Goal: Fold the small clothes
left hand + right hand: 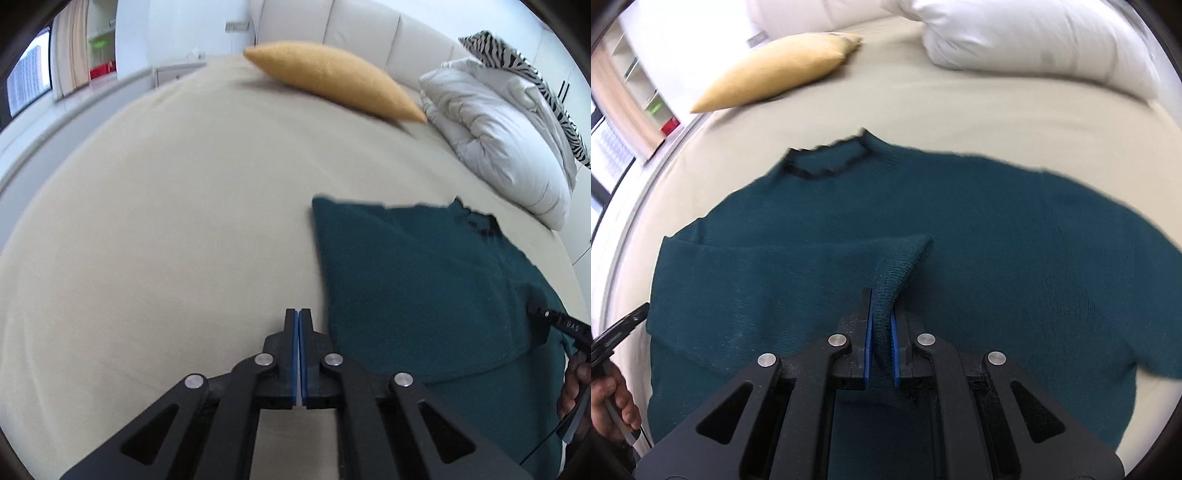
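Observation:
A dark teal knit sweater (pixel 979 229) lies flat on the beige bed, its collar (pixel 827 160) toward the pillows. My right gripper (pixel 881 306) is shut on the cuff of a sleeve (pixel 897 262), which is drawn across the sweater's body. My left gripper (pixel 299 317) is shut and empty, hovering over the bare sheet just left of the sweater (pixel 424 273). The right gripper's body shows at the right edge of the left wrist view (pixel 561 325). The left gripper's edge shows at the far left of the right wrist view (pixel 620 328).
A mustard-yellow cushion (pixel 332 81) lies near the headboard (pixel 362 26). A folded white duvet (pixel 498 133) with a zebra-print cloth (pixel 528 70) sits at the back right. The beige sheet (pixel 166 221) stretches to the left. A window and shelves stand beyond the bed's left edge.

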`<state>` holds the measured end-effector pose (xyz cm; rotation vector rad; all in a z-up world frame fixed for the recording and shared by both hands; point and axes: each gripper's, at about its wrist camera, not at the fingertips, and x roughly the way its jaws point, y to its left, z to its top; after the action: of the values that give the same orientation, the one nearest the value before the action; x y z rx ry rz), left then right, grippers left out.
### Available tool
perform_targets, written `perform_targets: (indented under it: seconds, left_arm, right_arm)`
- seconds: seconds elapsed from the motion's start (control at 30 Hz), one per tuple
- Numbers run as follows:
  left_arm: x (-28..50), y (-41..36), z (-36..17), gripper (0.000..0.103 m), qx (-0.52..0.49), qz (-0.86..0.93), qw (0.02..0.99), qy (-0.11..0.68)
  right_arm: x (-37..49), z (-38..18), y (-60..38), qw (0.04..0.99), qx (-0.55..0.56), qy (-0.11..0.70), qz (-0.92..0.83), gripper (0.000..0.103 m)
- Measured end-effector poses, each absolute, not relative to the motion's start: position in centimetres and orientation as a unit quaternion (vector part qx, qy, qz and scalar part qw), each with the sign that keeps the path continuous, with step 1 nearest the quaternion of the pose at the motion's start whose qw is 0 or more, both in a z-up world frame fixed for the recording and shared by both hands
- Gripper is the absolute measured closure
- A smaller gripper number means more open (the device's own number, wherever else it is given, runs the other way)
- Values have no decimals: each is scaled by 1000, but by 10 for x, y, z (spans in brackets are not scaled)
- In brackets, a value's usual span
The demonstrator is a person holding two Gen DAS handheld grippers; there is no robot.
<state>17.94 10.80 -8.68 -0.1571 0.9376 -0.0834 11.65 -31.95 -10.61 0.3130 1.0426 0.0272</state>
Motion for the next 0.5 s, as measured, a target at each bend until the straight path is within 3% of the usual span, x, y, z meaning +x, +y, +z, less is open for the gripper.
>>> perform_targets:
  seconds: [0.07, 0.2, 0.37, 0.5]
  left_arm:
    - [178, 99, -70, 102, -74, -45, 901, 426]
    - [190, 68, -61, 79, -42, -65, 908, 412]
    - [220, 52, -107, 79, -20, -43, 887, 460]
    - [213, 46, -119, 79, 18, -37, 899, 436]
  right_arm:
    - [115, -105, -323, 858, 157, 488, 23, 96]
    - [121, -96, -313, 870, 120, 477, 29, 96]
    - [124, -80, -311, 882, 103, 458, 41, 96]
    - [124, -73, -326, 887, 115, 446, 36, 96]
